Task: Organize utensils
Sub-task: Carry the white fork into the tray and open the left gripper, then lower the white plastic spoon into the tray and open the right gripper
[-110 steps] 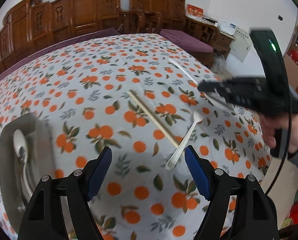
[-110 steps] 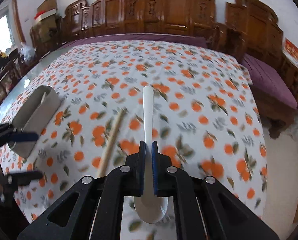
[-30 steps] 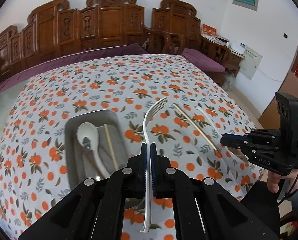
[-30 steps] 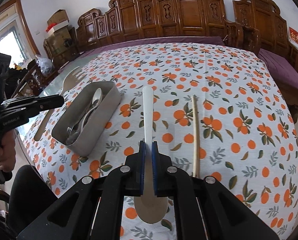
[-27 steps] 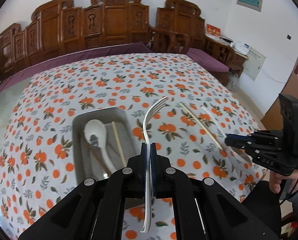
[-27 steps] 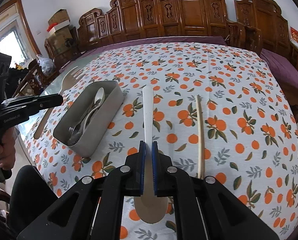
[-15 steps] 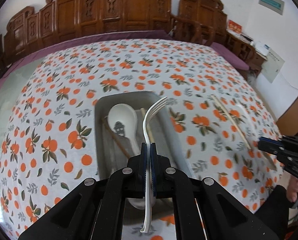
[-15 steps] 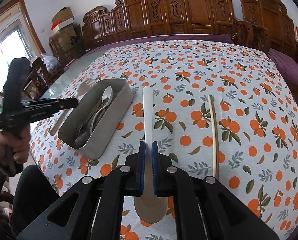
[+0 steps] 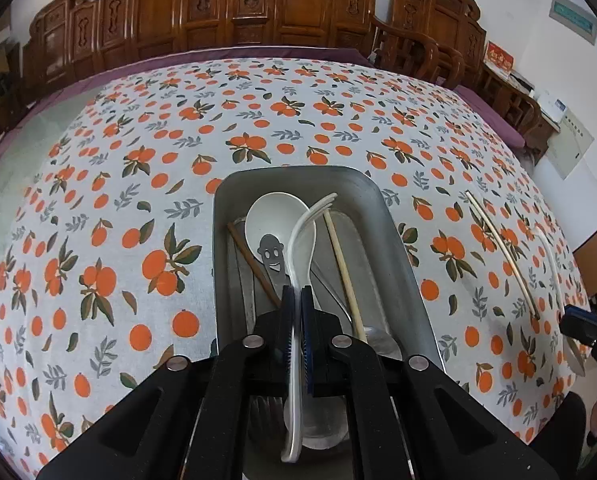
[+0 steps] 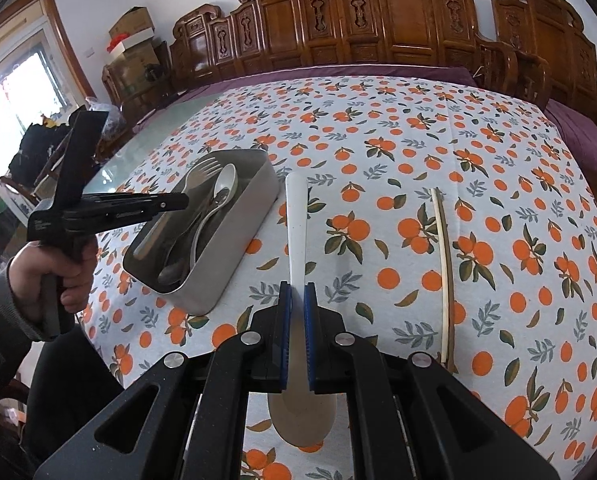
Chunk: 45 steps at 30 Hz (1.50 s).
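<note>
My left gripper (image 9: 297,300) is shut on a white fork (image 9: 303,236) and holds it over the metal tray (image 9: 402,248); the tines point into the tray. The tray holds a white spoon (image 9: 268,216), a pale chopstick (image 9: 344,268), a brown chopstick (image 9: 250,258) and metal utensils. My right gripper (image 10: 297,300) is shut on a white spoon (image 10: 297,216), handle pointing forward, above the tablecloth to the right of the tray (image 10: 234,248). The left gripper (image 10: 138,204) shows in the right wrist view over the tray.
A pale chopstick (image 10: 444,248) lies on the orange-print tablecloth (image 10: 498,184) right of my right gripper; it also shows in the left wrist view (image 9: 498,248). Carved wooden chairs (image 10: 378,20) line the far side of the table.
My left gripper has moved left and down with the fork, from beside the tray to directly over it. My right gripper still holds the spoon and has barely moved.
</note>
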Each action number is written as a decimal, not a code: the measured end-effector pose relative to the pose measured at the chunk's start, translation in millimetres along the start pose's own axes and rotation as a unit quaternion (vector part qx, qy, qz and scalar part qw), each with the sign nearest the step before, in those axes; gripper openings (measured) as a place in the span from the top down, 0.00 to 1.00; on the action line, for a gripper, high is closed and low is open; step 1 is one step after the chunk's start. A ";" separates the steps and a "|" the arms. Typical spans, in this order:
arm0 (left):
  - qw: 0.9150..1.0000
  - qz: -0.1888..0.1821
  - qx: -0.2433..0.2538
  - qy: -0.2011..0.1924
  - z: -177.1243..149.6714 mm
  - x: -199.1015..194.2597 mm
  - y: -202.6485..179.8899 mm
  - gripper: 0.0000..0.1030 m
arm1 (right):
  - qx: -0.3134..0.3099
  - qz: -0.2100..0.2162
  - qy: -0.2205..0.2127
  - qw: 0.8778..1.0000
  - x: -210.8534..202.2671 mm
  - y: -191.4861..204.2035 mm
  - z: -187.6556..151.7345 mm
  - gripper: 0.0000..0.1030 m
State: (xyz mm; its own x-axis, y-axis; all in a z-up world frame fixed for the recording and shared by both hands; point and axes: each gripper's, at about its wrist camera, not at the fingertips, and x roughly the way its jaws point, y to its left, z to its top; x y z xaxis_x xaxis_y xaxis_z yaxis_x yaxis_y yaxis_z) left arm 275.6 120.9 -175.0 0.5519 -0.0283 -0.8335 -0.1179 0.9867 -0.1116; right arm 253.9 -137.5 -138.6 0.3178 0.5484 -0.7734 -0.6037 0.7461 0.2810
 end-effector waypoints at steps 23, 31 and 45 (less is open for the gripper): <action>0.998 -0.002 -0.001 -0.066 -30.5 -94.6 32.0 0.51 | -0.035 0.023 0.005 0.999 19.1 64.6 27.7 0.93; 0.997 0.005 -0.006 -0.078 -37.3 -105.5 41.8 0.22 | -0.039 0.036 0.011 0.999 37.7 84.5 41.0 0.93; 0.997 0.025 -0.027 -0.074 -51.6 -110.1 62.7 0.21 | -0.003 0.052 0.023 0.998 84.2 98.3 63.6 0.93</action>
State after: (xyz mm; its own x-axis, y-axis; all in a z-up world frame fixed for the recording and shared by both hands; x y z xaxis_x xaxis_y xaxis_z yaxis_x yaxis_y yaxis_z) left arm 164.8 177.6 -118.2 0.6597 0.0480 -0.7500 -0.1902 0.9761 -0.1048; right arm 267.8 6.0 -140.0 0.2192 0.6045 -0.7659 -0.6365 0.6835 0.3574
